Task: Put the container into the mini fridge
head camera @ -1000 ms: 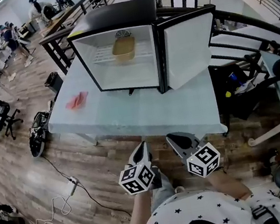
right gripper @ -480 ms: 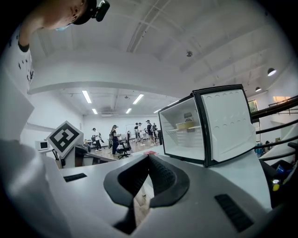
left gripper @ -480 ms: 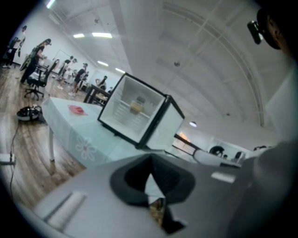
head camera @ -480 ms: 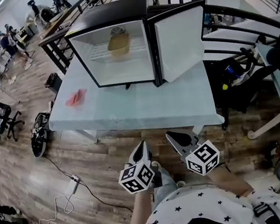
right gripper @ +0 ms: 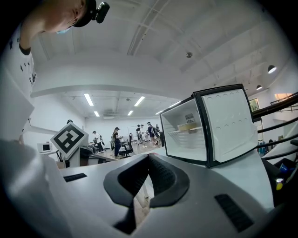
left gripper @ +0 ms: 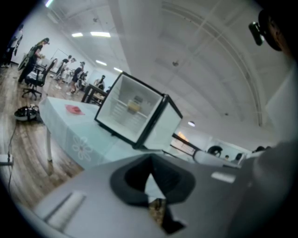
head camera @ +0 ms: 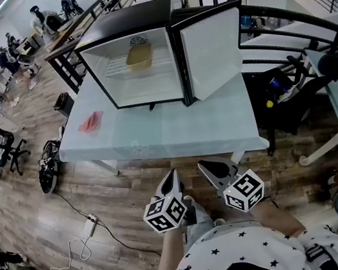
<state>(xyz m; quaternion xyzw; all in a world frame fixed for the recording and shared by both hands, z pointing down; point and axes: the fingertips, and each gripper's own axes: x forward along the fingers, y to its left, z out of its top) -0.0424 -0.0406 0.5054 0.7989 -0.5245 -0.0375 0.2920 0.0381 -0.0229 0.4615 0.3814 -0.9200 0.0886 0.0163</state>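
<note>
The tan container [head camera: 139, 56] is pictured on the wire shelf inside the open mini fridge [head camera: 126, 21], while the left gripper [head camera: 174, 177] and right gripper [head camera: 210, 168] are held closed and empty well in front of it; the container is judged light, stiff and best pinched at its rim.

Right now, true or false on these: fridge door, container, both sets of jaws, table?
The mini fridge has its door closed. False: it stands open.
The container sits inside the mini fridge. True.
The left gripper holds the container. False: its jaws are shut on nothing.
The right gripper has its jaws shut, empty. True.
The table holds only the mini fridge. False: a red item also lies on it.
</note>
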